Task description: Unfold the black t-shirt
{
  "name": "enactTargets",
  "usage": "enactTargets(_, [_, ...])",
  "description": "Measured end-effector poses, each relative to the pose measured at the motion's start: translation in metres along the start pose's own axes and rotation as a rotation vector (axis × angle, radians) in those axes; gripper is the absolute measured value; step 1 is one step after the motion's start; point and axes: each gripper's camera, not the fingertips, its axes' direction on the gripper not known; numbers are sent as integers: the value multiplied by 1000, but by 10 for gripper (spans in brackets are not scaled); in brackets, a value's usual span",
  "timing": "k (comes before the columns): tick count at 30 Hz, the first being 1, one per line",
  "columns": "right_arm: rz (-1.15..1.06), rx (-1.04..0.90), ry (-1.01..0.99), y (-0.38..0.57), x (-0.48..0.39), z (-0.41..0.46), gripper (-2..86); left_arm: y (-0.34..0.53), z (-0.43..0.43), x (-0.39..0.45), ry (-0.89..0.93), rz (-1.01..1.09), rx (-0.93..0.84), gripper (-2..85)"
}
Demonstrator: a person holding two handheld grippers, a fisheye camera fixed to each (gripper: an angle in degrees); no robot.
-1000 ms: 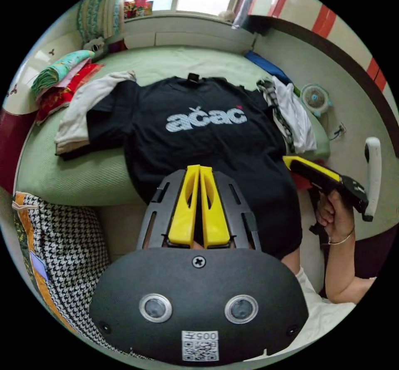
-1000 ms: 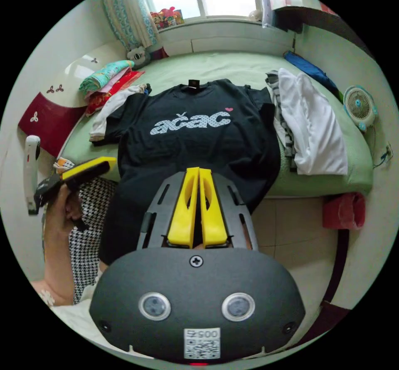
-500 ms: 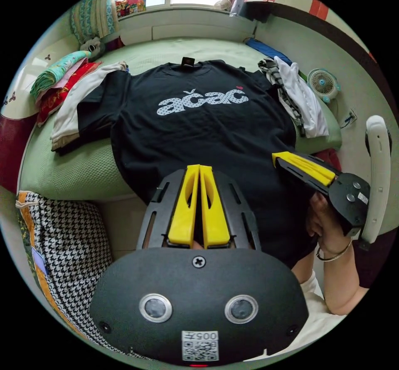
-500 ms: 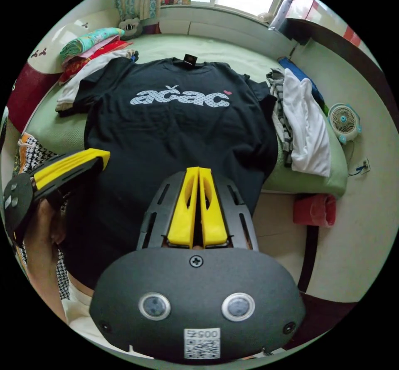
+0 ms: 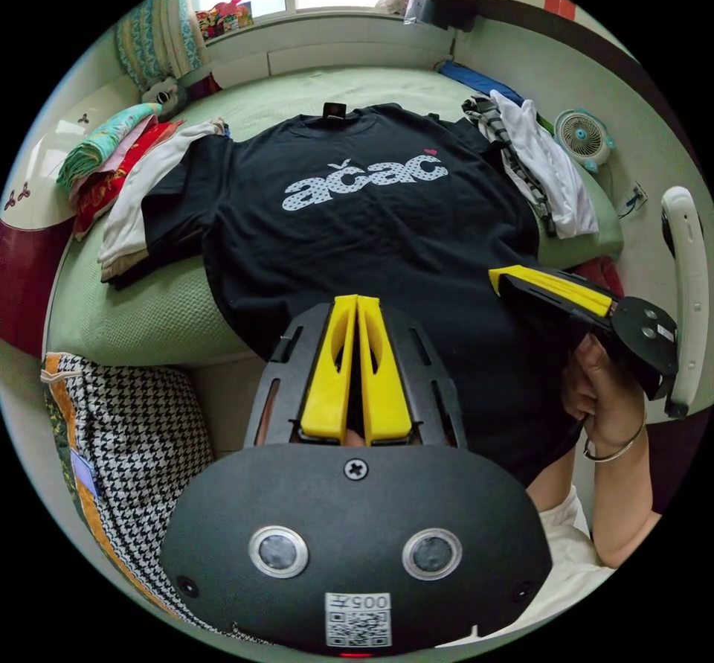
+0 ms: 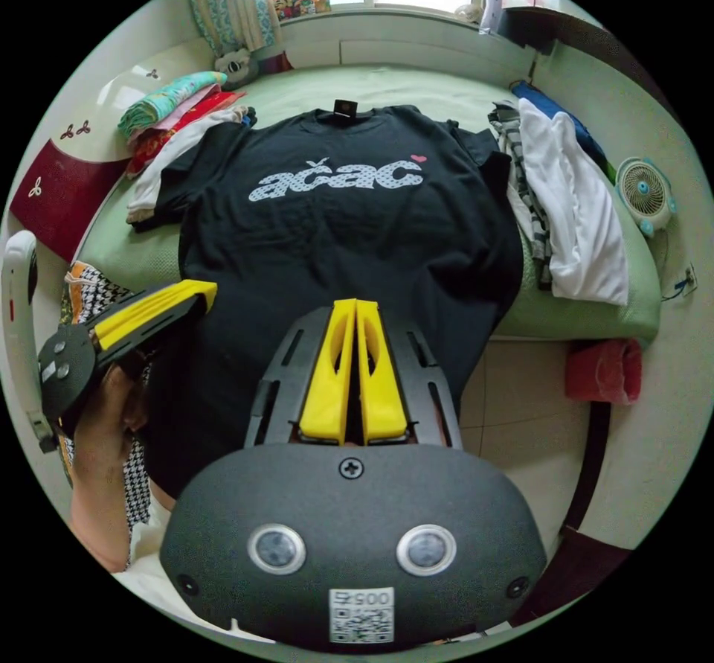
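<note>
Across the pale green bed (image 5: 134, 313) the black cotton t-shirt with white chest lettering (image 5: 372, 231) lies spread front-up, its hem hanging over the near edge. A white and striped heap of clothes (image 6: 573, 224) overlaps one sleeve side; a cream folded garment (image 5: 130, 209) and bright folded fabrics (image 5: 104, 149) crowd the other. The yellow-jawed left gripper (image 5: 357, 306) and right gripper (image 6: 355, 309) hover above the hem, jaws together, holding nothing. A small round fan (image 6: 645, 194) stands on the floor.
</note>
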Motion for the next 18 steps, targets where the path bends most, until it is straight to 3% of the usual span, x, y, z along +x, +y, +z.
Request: enactTargets(18, [2, -1, -22, 0, 0, 13, -9, 3, 14, 17, -3, -5, 4, -6])
